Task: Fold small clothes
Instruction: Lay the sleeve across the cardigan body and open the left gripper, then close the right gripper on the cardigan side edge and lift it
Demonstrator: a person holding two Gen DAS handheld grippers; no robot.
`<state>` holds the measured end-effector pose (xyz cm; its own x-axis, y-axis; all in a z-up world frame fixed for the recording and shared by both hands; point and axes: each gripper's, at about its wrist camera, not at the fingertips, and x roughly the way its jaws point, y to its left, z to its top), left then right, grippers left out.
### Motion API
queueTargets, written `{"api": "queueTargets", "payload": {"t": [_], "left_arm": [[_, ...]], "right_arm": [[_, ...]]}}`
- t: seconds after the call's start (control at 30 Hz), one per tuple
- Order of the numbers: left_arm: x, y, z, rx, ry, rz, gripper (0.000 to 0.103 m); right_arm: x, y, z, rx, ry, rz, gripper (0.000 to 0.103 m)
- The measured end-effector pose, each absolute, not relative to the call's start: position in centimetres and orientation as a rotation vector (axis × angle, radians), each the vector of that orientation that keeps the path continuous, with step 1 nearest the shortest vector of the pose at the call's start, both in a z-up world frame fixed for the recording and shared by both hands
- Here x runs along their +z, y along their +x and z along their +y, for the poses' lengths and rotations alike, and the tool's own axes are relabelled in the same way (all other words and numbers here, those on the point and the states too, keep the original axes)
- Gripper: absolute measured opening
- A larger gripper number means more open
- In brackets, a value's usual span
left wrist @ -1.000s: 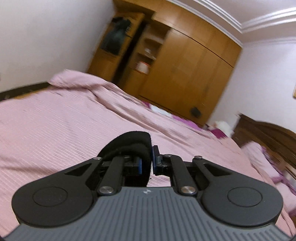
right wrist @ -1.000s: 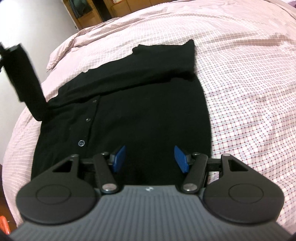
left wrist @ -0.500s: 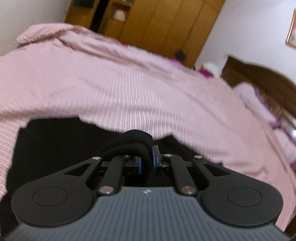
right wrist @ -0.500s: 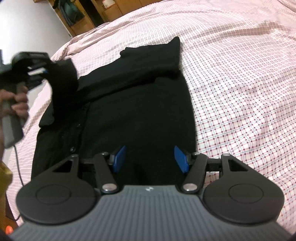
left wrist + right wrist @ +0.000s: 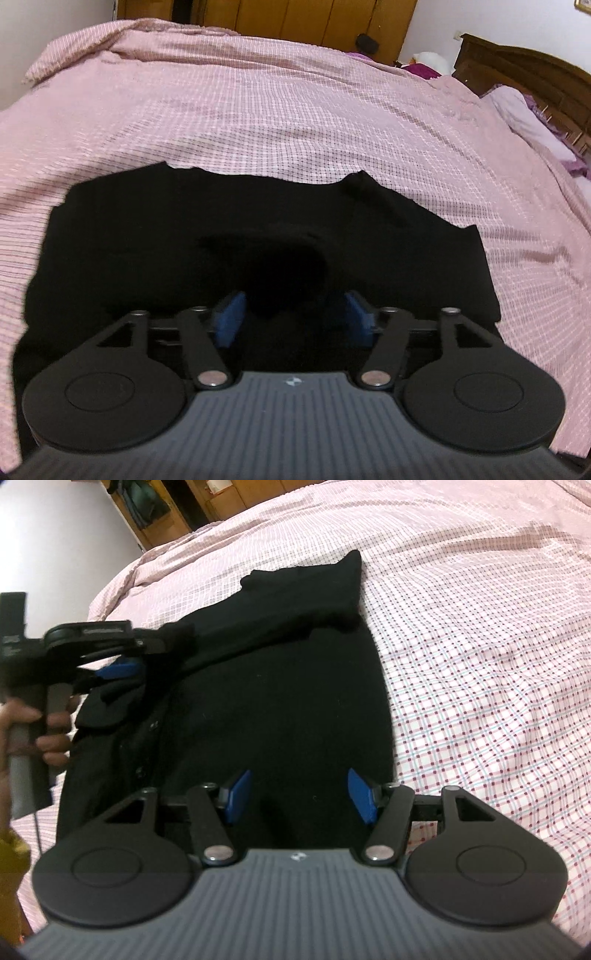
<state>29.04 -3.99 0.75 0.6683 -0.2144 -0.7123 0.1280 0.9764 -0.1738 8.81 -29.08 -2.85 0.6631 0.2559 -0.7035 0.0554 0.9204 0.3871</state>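
Observation:
A black buttoned garment (image 5: 147, 240) (image 5: 288, 701) lies flat on the pink checked bedspread (image 5: 295, 110), with one sleeve folded across its top. My left gripper (image 5: 291, 310) hovers low over the garment's edge and its jaws are opening. A loose fold of black sleeve (image 5: 280, 266) sits between the blue pads, which do not press on it. In the right wrist view the left gripper (image 5: 122, 661) shows at the left, held by a person's hand (image 5: 44, 731). My right gripper (image 5: 297, 794) stands open above the garment's near hem, holding nothing.
The bedspread (image 5: 480, 664) stretches wide to the right of the garment. A wooden wardrobe (image 5: 295, 18) stands beyond the bed, a dark headboard (image 5: 535, 74) and a pillow (image 5: 524, 114) at the right. Wooden shelves (image 5: 166, 506) stand at the far left corner.
My left gripper dropped from high above the bed down to the garment, carrying the sleeve. Its jaws then spread apart and let the sleeve go. The right gripper stayed still.

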Motion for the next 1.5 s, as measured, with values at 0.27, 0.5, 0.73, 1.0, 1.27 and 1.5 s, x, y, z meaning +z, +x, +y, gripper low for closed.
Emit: {"api": "queueTargets", "payload": {"t": [0.27,0.5,0.73,1.0,1.27,1.5], "left_arm": [[2.9,24.3,0.0,-0.097,-0.046,0.813,0.076],[1.8,20.9,6.7,0.040,-0.101,0.842,0.077],[0.2,19.9,11.1,0.132,-0.182,0.845,0.077],[-0.8,19.9,12.5,0.144,-0.203,0.849,0.077],[-1.8,19.9,12.9,0.163,-0.209,0.861,0.077],[-2.0,20.1,12.8,0.159,-0.193,0.854,0.077]], "right_arm": [[-2.1,9.2,-27.9,0.135,0.348,0.835,0.060],[-0.2,11.4,-24.8,0.192,0.221,0.834,0.061],[2.3,16.1,-19.9,0.287,0.087,0.815,0.060],[4.8,23.2,-13.0,0.425,-0.069,0.816,0.060],[3.1,30.1,-7.2,0.444,-0.316,0.841,0.060],[0.4,32.3,-5.5,0.444,-0.390,0.903,0.039]]}}
